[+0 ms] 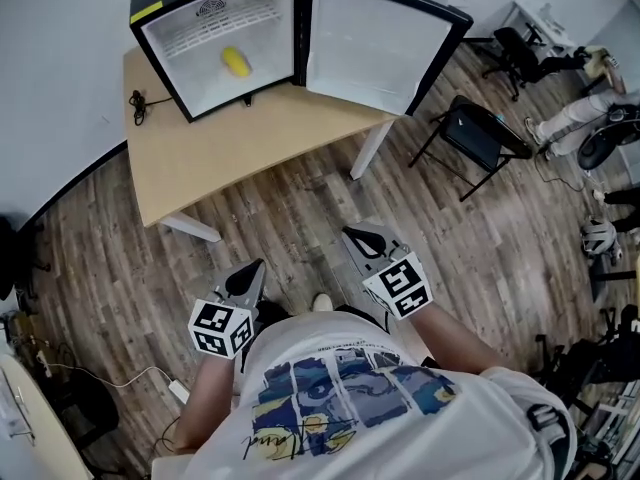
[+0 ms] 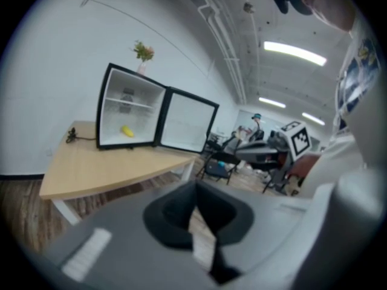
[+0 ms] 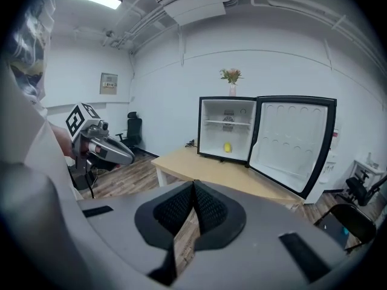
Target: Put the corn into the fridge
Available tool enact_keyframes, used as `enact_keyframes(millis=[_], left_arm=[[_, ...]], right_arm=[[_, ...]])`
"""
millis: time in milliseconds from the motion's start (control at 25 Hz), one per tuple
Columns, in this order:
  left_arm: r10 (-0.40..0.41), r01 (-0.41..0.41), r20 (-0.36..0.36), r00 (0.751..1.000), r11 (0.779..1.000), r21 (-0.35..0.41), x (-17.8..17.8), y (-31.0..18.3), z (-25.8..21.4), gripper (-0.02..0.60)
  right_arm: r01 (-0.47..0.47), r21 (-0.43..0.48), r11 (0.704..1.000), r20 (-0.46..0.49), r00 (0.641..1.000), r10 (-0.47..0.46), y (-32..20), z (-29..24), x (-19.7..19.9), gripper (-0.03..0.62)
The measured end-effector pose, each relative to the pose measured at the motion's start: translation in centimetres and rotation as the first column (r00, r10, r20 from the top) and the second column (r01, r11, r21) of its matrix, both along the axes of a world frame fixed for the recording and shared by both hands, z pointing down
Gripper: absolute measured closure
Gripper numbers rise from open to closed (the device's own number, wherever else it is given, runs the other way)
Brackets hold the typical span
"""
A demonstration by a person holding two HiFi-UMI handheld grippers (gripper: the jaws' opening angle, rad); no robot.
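At the far end of the pale wooden surface [image 1: 230, 153], the small yellow corn [image 1: 235, 62] already lies inside the black mini fridge with the white interior [image 1: 200, 83], whose door [image 1: 375, 43] hangs wide open to the right. You stand well back on the plank floor. The left gripper [image 1: 252, 268] and the right gripper [image 1: 352, 233] are both held low in front of you, well apart from the fridge. The corn lies far ahead and a little to the left of both. The left gripper is more nearly in line with it, though neither is clearly nearer. Each gripper's jaws are pressed together with nothing between them, as both gripper views show. The corn seems to rest on the fridge's bottom, below a shelf. It is too small to read its long axis surely, though that looks slanted across the compartment. Your shirt hides the floor nearest you.
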State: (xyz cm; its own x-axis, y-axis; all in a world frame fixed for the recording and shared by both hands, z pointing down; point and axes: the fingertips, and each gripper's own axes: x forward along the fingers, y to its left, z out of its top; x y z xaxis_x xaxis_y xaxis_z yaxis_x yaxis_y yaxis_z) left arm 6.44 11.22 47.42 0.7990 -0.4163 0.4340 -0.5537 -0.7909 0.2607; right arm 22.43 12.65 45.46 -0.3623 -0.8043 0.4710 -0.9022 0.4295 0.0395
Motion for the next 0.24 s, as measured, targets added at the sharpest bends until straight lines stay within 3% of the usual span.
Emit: enact_keyframes(millis=[240], left_arm=[[0.102,-0.101,0.021,0.995,0.995,-0.024,5.1,2.7,0.9,0.572]], right_arm=[[-0.057,-0.007,0.998,0.035,0.998,0.058,3.8,0.5,3.6,0.583]])
